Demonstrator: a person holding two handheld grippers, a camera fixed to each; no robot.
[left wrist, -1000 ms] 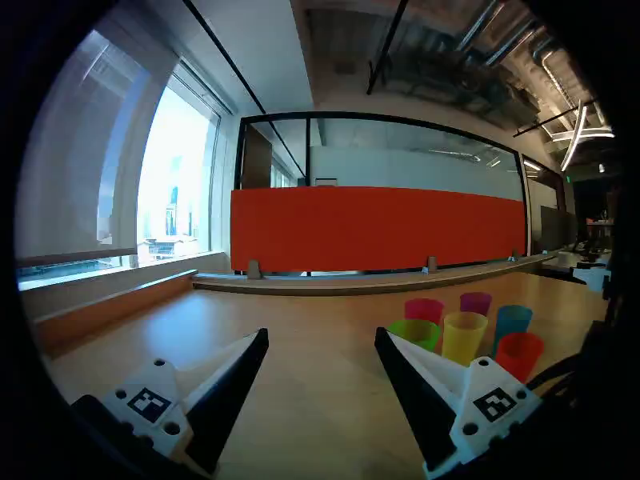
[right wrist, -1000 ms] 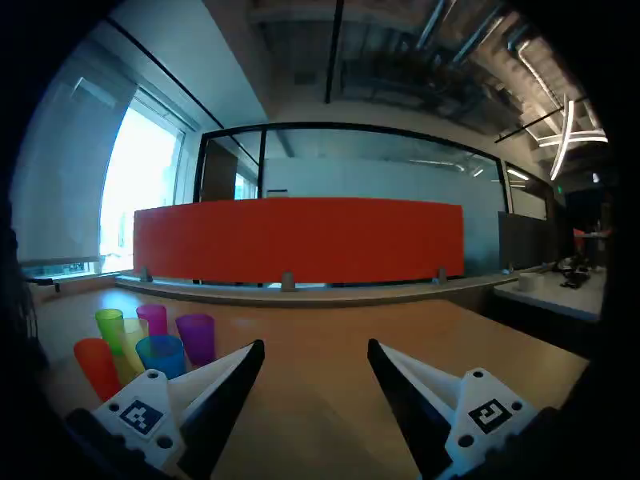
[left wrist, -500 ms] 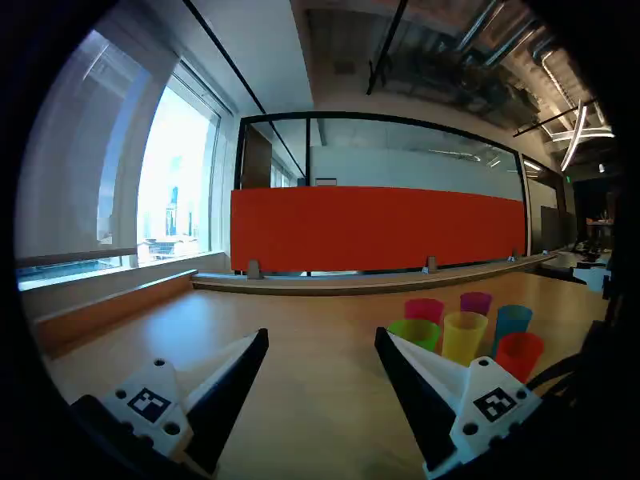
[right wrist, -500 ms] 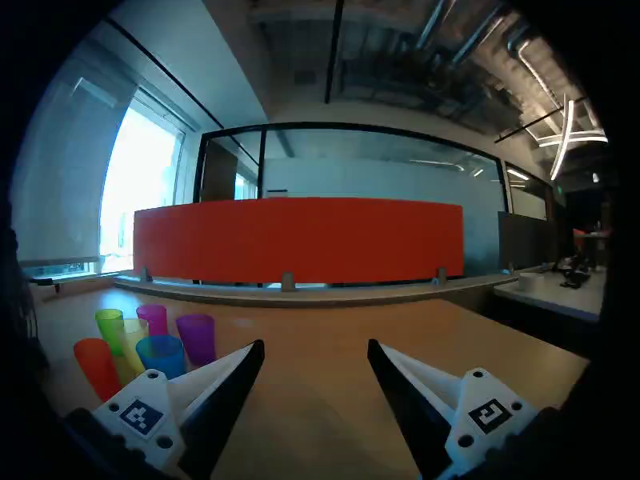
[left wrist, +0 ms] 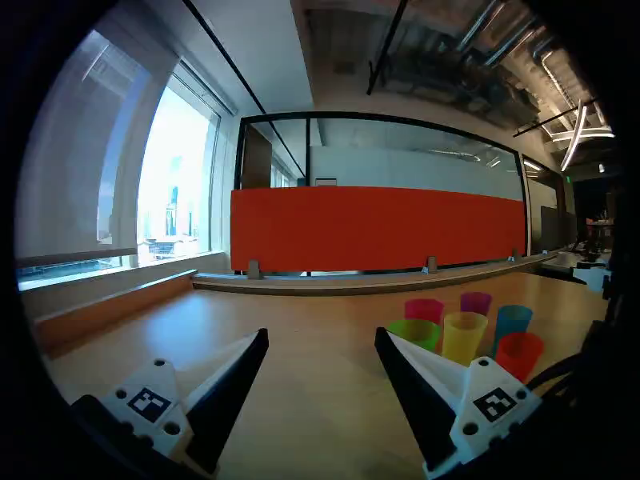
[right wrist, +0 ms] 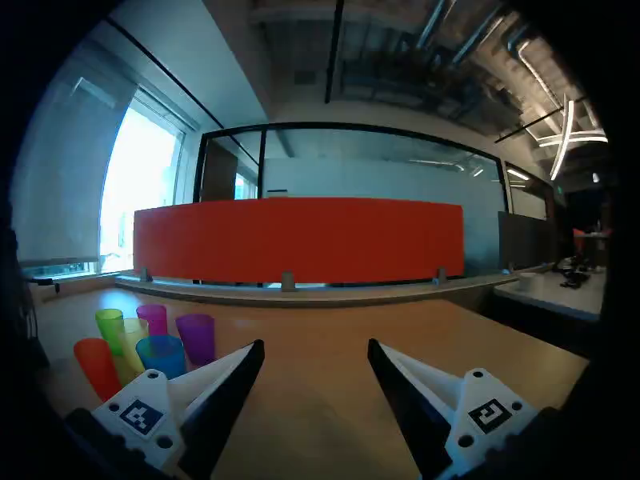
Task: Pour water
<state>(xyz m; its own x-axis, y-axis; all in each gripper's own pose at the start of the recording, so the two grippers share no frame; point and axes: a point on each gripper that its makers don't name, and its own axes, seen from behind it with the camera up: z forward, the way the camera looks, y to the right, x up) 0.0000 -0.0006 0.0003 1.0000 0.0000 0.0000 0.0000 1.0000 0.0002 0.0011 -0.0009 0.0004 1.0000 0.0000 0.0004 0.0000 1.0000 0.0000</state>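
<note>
Cups (left wrist: 465,334) clustered on table (left wrist: 304,316), fill unclear | left tongs (left wrist: 321,331), right tongs (right wrist: 315,342) spread

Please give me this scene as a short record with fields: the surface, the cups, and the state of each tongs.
surface: wooden table
cups: six, upright, clustered on the table, each a different colour
left tongs: open, empty, cups ahead to their right
right tongs: open, empty, cups ahead to their left
background: orange partition
</note>
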